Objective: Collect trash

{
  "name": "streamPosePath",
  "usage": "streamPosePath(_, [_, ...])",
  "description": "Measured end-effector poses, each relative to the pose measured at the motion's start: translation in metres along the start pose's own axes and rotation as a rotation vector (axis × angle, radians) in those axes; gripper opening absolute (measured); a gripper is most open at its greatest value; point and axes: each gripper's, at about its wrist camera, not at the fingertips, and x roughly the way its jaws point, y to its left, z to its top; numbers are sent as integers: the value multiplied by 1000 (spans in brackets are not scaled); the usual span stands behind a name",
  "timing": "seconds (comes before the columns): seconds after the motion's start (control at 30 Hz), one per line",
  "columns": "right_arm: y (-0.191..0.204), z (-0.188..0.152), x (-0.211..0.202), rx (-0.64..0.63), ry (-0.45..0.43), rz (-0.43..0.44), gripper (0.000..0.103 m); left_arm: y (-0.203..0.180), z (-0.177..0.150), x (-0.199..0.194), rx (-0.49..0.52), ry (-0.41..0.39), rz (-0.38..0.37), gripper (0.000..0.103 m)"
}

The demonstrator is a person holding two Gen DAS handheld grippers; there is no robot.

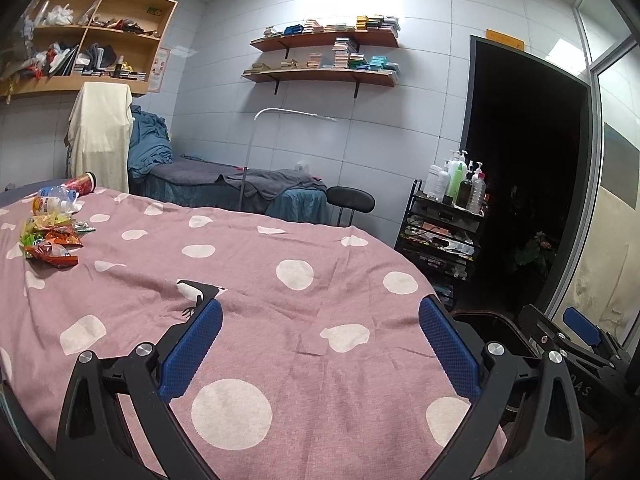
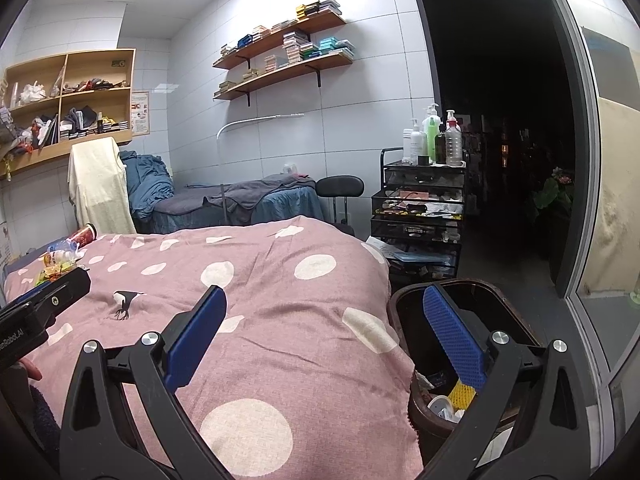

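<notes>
Over the bed, near end: both claws spread wide, nothing held. Left claw (image 1: 320, 344) hangs above the pink polka-dot blanket (image 1: 280, 240); right claw (image 2: 324, 336) straddles the blanket edge and the trash bin (image 2: 404, 320) just beside the bed.

Trash sits at far left corner of bed, well apart from both claws: red cup on its side (image 1: 82, 183), plastic bottle (image 1: 56, 194), pile of snack wrappers (image 1: 50, 240).

Step, as I read it: between pickups. Bin already has some scraps in it (white + yellow bits); pile not yet cleared.

Next move prob. calls for a long reach w/ left claw to the wrappers, nearest item first, pinch low on crinkly film so it doesn't slip, then carry across to bin.

View diffs: right wrist cam shows bin mouth + contents; left cam catches only a sliver of bin rim. Left cam shows the trash pile clearly; in right cam the left claw's body blocks most of it.
</notes>
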Motion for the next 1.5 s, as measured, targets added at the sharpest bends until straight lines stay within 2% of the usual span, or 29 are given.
streamPosePath(1.5, [-4,-1,4,10,16,-10,97,-5,5,0,25,-4,0,98])
